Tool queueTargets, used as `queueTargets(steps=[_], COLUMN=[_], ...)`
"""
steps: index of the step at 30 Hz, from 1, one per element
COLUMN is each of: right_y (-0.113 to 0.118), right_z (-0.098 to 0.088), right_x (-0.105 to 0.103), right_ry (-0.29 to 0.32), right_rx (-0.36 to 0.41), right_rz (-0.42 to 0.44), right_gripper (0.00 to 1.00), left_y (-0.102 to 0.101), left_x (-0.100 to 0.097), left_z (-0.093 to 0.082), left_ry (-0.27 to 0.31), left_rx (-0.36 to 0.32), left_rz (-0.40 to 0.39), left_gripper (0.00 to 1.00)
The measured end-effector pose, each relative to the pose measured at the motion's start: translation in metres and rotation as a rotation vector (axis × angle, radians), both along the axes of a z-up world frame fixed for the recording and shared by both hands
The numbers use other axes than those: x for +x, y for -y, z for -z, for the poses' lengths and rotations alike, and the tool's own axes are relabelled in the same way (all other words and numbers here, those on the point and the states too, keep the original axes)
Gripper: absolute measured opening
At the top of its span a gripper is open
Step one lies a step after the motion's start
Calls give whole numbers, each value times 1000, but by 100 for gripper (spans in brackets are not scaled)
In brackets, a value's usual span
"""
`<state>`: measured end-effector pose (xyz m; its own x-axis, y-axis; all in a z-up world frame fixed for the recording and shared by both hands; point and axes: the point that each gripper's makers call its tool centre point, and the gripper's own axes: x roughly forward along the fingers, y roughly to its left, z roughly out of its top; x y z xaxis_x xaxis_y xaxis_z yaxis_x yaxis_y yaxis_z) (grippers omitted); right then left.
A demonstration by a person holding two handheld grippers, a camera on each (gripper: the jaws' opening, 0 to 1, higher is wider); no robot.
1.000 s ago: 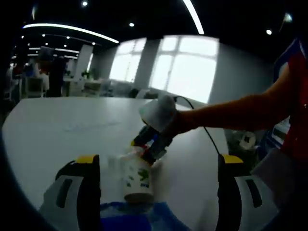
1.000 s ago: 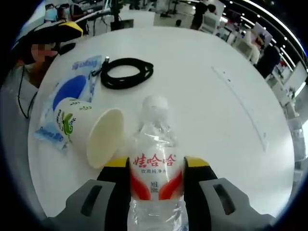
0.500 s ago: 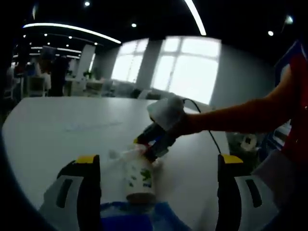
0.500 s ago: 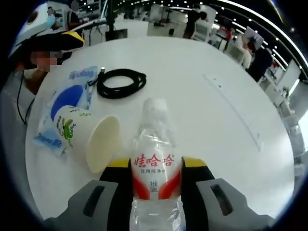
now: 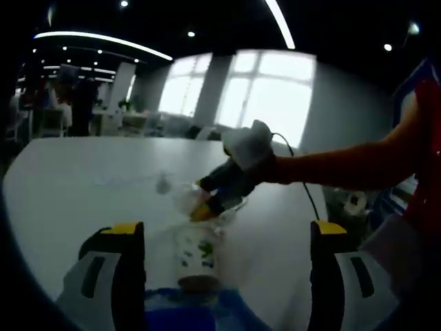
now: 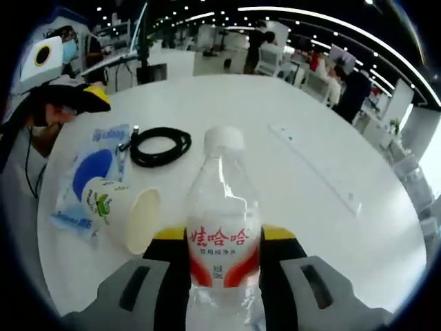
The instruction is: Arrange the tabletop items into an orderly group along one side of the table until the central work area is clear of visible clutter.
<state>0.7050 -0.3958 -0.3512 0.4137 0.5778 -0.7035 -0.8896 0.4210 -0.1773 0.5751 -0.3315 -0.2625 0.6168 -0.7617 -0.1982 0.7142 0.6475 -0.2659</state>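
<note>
The right gripper (image 6: 222, 241) is clamped on the water bottle (image 6: 222, 221), lifted clear above the table; the smooth plastic could slip through the 2 jaws, or swing into the tipped paper cup (image 6: 124, 214) just beside it. The left gripper (image 5: 220, 241) stands spread and empty behind that cup. Beyond lie a blue packet (image 6: 86, 176), a coiled black cable (image 6: 160, 146), the white round table (image 6: 310, 207), then a dim office.

The right hand-held gripper (image 6: 224, 238) has its two jaws closed on a bottle (image 6: 222, 221), held clear above the surface. The left hand-held gripper (image 5: 220, 238) has its jaws wide apart with nothing between them.
</note>
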Motion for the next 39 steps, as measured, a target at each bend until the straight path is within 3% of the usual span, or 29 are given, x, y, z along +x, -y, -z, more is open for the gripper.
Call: queueTargets(steps=[20, 39], right_y=[0, 2], right_z=[-24, -25], right_x=[0, 1], right_ry=[43, 38], right_rx=[71, 135], right_rz=[58, 138], right_gripper=[37, 36], left_y=[4, 4], left_x=[-3, -1], left_z=[-4, -5], left_ry=[8, 8], left_rx=[1, 5], left_rz=[15, 14], left_gripper=[96, 94])
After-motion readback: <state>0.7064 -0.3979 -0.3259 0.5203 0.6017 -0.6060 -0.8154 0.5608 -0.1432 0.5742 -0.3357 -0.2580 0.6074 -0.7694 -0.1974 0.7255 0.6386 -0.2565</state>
